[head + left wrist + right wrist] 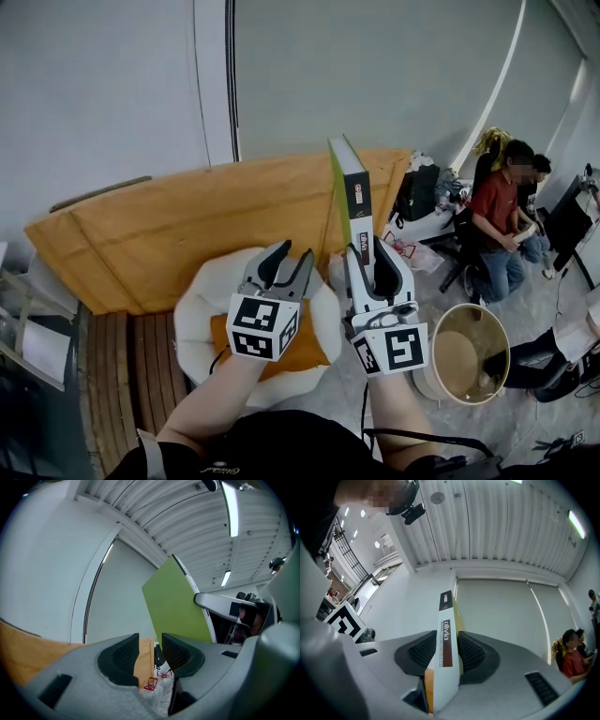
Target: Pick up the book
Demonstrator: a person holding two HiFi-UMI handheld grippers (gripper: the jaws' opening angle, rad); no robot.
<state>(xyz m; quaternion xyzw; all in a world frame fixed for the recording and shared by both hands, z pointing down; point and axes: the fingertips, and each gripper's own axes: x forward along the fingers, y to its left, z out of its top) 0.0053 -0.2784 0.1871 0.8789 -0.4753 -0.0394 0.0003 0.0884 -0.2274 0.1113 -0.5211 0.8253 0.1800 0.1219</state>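
My right gripper (376, 255) is shut on the lower part of the book (351, 188), which it holds upright in the air with the spine toward me. In the right gripper view the white spine with its brown label (446, 639) sits clamped between both pads of the right gripper (447, 644). Just to the left, my left gripper (289, 256) hangs at about the same height, apart from the book. Its jaws stand a little apart with nothing between them. From the left gripper (150, 645) the book's green cover (176, 604) shows to the right, beyond the jaws.
Below the grippers sits a white round seat (201, 309) with an orange cushion. A large brown board (159, 230) leans behind it. A round tan stool (466, 352) stands at the right. Two people (499, 220) sit among bags at the far right.
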